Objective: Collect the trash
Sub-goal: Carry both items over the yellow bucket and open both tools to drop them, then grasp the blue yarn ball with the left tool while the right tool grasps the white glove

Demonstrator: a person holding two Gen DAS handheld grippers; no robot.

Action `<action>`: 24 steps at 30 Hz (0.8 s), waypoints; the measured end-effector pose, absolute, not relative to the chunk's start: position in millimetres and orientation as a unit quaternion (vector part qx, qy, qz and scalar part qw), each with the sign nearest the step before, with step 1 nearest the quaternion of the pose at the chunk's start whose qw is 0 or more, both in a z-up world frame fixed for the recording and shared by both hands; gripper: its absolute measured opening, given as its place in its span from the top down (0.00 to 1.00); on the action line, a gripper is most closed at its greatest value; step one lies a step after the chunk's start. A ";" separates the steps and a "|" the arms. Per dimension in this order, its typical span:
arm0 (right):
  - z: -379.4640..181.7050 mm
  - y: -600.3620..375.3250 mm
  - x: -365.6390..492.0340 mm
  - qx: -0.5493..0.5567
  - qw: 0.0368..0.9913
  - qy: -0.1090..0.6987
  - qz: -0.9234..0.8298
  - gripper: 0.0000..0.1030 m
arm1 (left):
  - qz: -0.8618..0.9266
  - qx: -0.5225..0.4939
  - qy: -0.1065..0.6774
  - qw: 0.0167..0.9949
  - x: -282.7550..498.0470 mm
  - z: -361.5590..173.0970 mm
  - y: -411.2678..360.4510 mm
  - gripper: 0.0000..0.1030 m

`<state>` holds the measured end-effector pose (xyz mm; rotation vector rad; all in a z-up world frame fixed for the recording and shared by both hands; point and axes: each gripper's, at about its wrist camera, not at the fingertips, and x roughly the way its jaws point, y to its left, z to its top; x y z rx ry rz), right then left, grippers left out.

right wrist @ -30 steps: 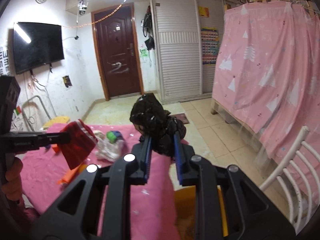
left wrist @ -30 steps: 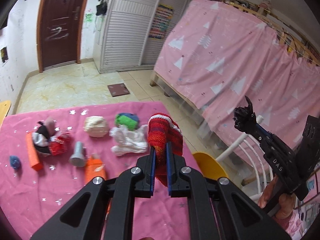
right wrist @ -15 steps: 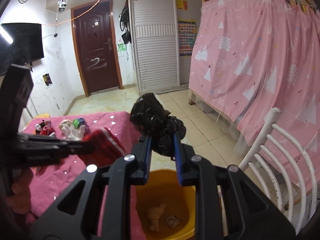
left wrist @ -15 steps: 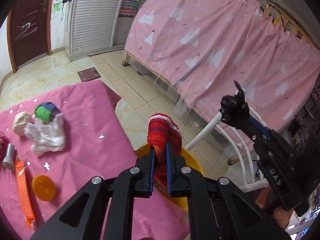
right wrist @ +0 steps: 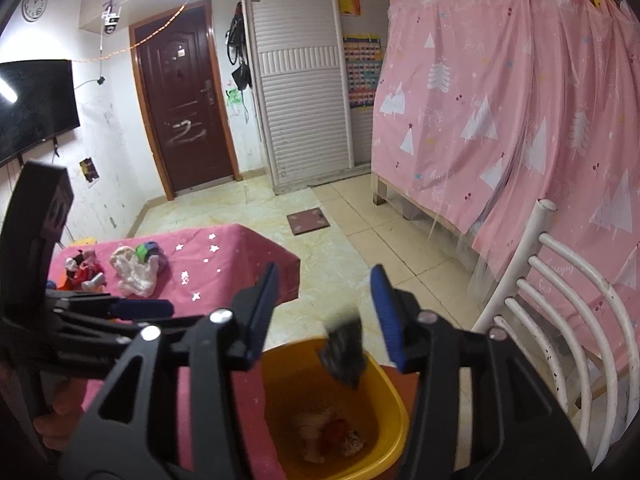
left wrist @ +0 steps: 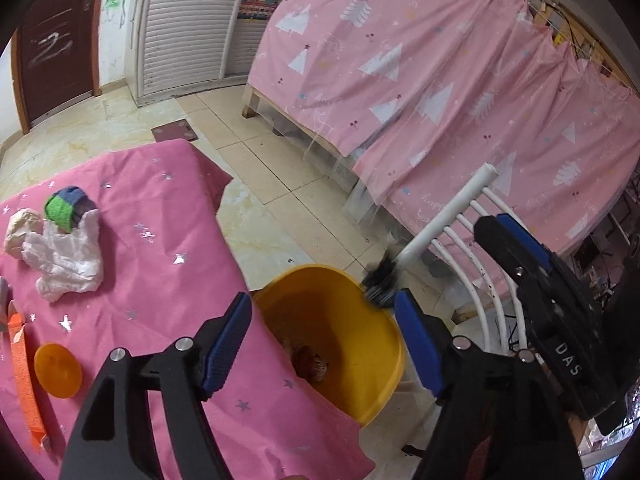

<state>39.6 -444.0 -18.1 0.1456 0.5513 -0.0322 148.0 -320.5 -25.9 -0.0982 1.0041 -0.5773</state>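
A yellow bin [left wrist: 372, 364] stands on the floor at the right edge of the pink table [left wrist: 168, 272]; it also shows in the right wrist view [right wrist: 390, 384]. My left gripper [left wrist: 324, 344] is open and empty above the bin. My right gripper [right wrist: 324, 316] is open above the bin too. A crumpled black bag [right wrist: 346, 350] is in mid-air between the right jaws, blurred, just over the bin rim; it also shows in the left wrist view [left wrist: 382, 280]. The red knitted piece [right wrist: 338, 432] lies in the bin with other scraps.
On the table lie white crumpled paper [left wrist: 66, 258], a green-blue knitted ball [left wrist: 64, 210], a beige wad [left wrist: 20, 228], an orange disc [left wrist: 58, 370] and an orange strip [left wrist: 26, 376]. A white slatted chair [right wrist: 560, 300] stands right of the bin. A pink curtained bed [right wrist: 500, 120] is behind.
Both grippers moved over the yellow bin and opened. The left one let go of the red knitted piece, now in the bin. The right one released the black bag, now falling.
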 end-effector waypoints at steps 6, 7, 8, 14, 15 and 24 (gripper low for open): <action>-14.4 -427.1 50.7 0.059 0.962 0.267 -0.008 0.52 | -0.264 -0.047 0.466 0.843 146.9 -15.1 -303.1 0.35; -14.0 -425.2 52.6 0.058 0.962 0.265 -0.009 0.52 | -0.262 -0.047 0.462 0.846 145.8 -11.0 -298.8 0.35; -13.6 -423.7 55.1 0.060 0.963 0.262 -0.010 0.52 | -0.260 -0.047 0.458 0.849 145.0 -7.4 -294.4 0.35; -15.4 -409.9 78.1 0.091 0.962 0.259 0.008 0.52 | -0.233 -0.024 0.423 0.875 141.6 18.7 -248.2 0.34; -16.3 -404.9 83.8 0.100 0.961 0.259 0.016 0.52 | -0.227 -0.023 0.420 0.878 142.7 22.3 -241.3 0.33; -30.9 -327.5 130.8 0.090 0.944 0.301 0.104 0.38 | -0.124 -0.034 0.406 0.905 168.4 36.7 -124.4 0.30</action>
